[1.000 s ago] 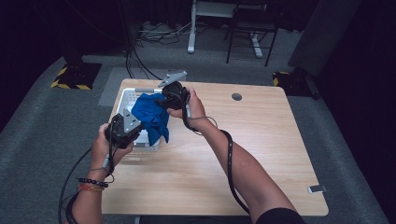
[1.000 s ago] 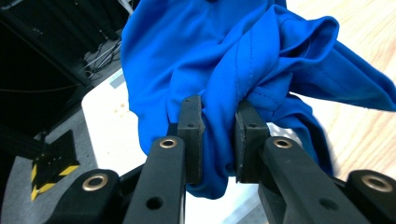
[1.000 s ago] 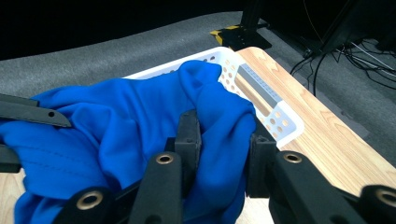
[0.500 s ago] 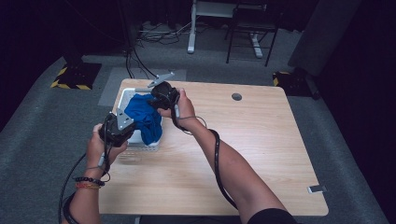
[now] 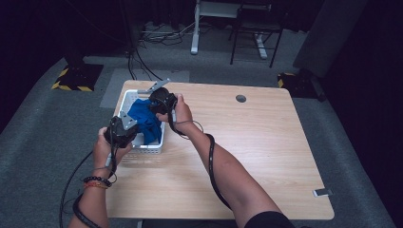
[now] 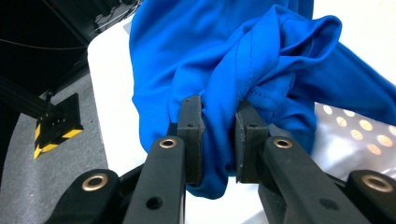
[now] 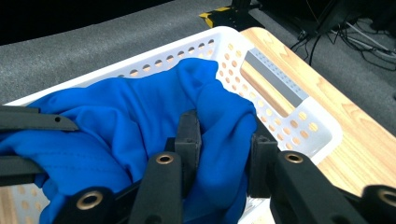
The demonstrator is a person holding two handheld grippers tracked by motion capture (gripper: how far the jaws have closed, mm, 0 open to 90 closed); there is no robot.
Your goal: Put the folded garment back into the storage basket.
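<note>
Both tools pinch the blue cloth (image 5: 145, 121) over the white basket (image 5: 151, 148) at the frame's left: left tool (image 6: 218, 140) and right tool (image 7: 223, 149) squeeze folds, likely to drop it in.

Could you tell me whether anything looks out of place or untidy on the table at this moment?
Only mildly: the blue cloth sits bunched and crumpled in the white basket, a fold draping over its rim rather than lying flat. The left gripper and the right gripper each pinch a fold. Nothing looks spilled or damaged.
</note>
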